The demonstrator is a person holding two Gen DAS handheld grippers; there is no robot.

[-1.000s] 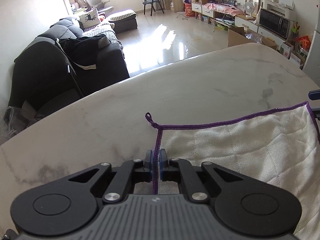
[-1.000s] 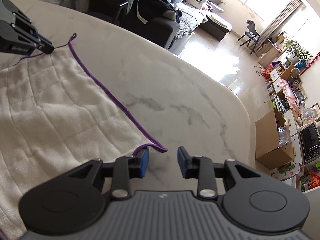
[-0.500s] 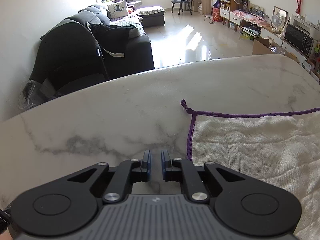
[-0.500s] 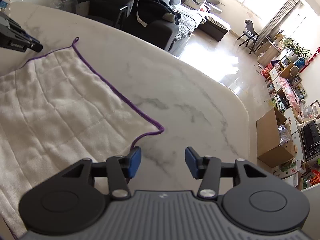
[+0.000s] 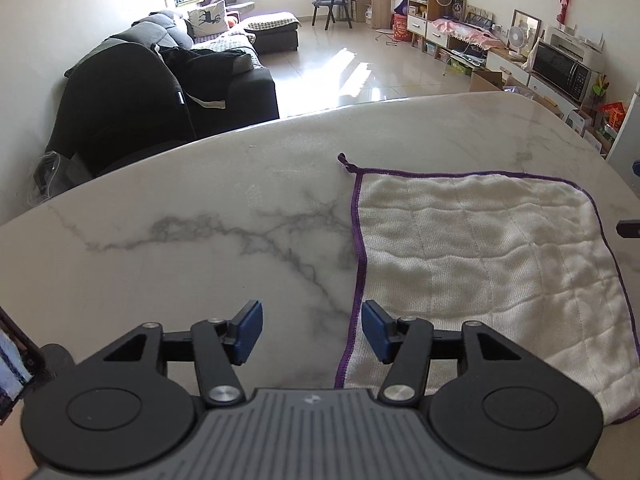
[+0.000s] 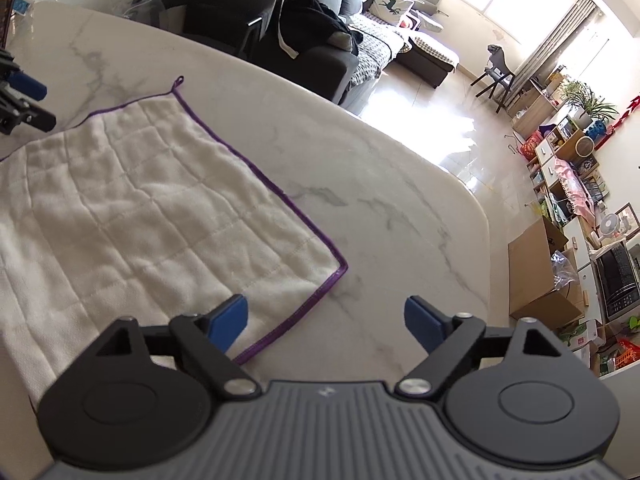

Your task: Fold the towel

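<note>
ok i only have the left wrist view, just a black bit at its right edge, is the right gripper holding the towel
observer: No. The right gripper is open; its jaws have just been opening, and the towel lies flat below them, unpressed.
operator: where is it relative to the cloth
observer: Over the right hem, just short of the far right corner; one finger is above the cloth, the other above bare marble.
operator: and how does my gripper look from there
observer: The left gripper shows at the picture's left edge, off the towel's left side, over the table, with nothing in it.
</note>
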